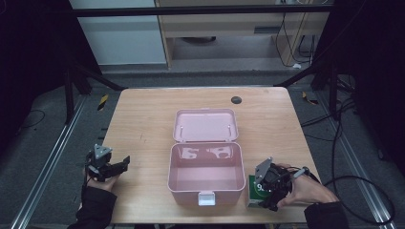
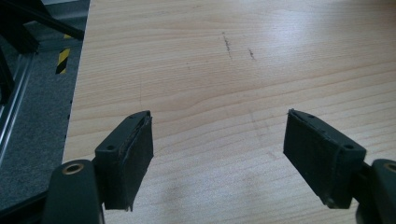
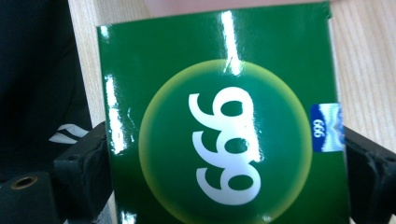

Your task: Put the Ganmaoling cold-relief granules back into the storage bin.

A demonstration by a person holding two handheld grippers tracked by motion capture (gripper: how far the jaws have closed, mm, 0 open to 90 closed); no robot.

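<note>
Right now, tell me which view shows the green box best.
The right gripper view: the green box sits large and close between the right gripper's jaws, its label with three white digits plain to read. In the high view the green box is small, beside the open pink case and partly hidden by that gripper. The left gripper view looks onto bare table.

Pink case [image 1: 204, 179], green box [image 3: 224, 121]

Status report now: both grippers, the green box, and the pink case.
Left gripper open over bare table. Right gripper shut on green box, right of pink case. Case lid open, inside empty, nothing blocking.
</note>
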